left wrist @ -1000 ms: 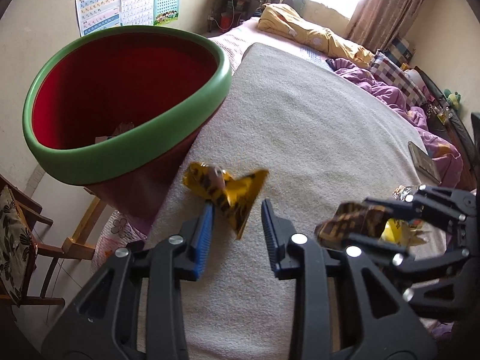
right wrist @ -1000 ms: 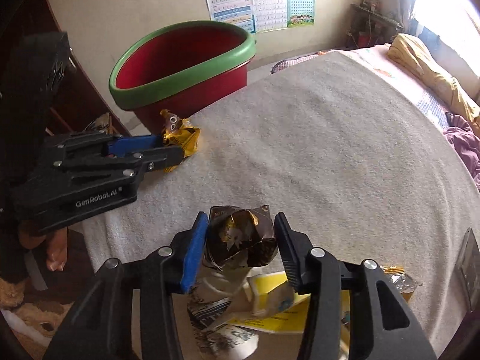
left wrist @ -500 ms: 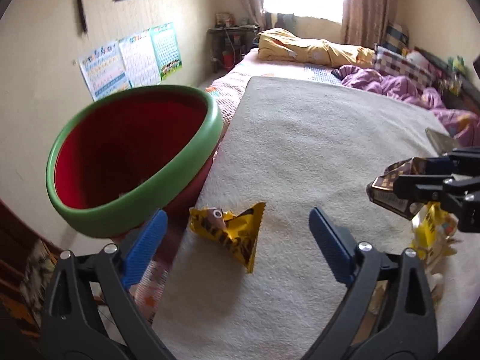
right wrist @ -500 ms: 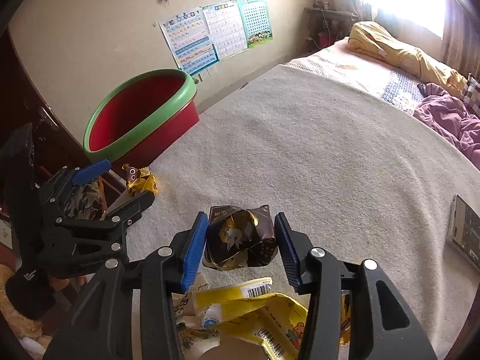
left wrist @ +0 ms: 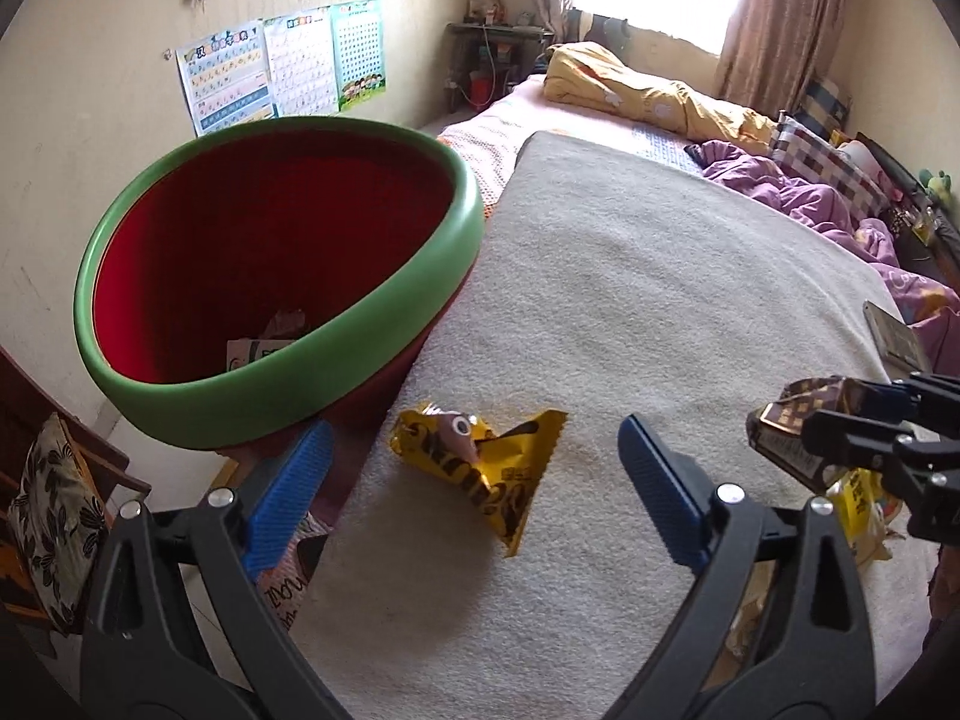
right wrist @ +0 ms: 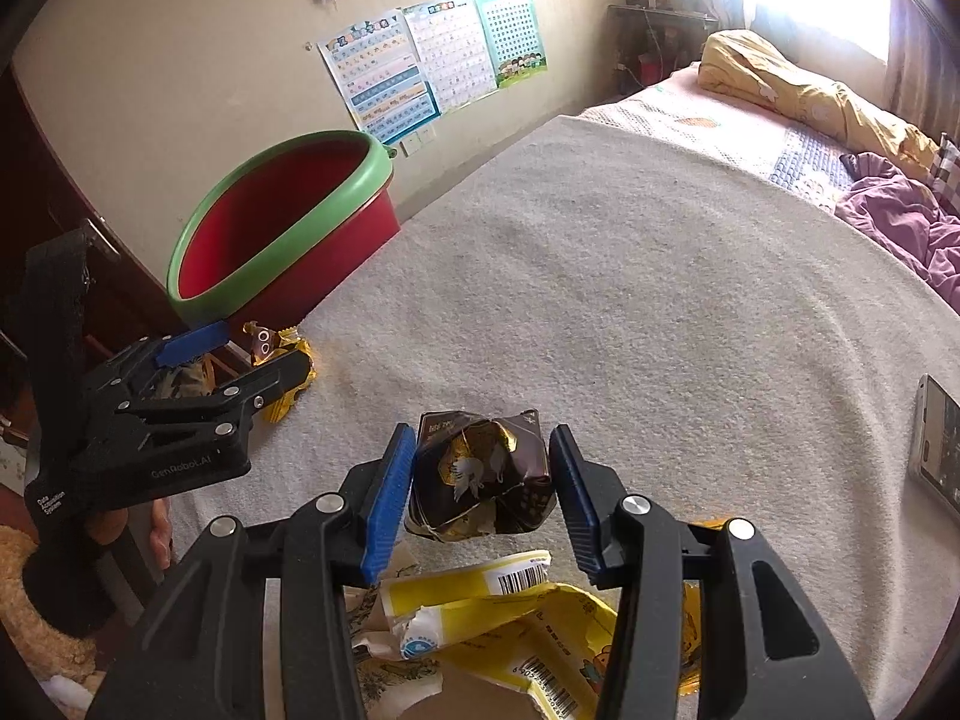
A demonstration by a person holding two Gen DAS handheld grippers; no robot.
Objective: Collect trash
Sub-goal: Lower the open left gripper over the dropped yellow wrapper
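Two grippers over grey blanket (left wrist: 630, 300): left (left wrist: 474, 480) jaws released, right (right wrist: 480, 480) grasping dark wrapper (right wrist: 480, 474).

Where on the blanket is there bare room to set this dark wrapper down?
The grey blanket is bare from the red bin across to the phone. Crowded spots: the yellow wrapper by the bin, and the torn yellow packaging under the right tongs.

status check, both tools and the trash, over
Left tool open, just released; yellow wrapper lies on blanket beside red bin, not in it. Right tool shut on brown wrapper. More wrappers below it.
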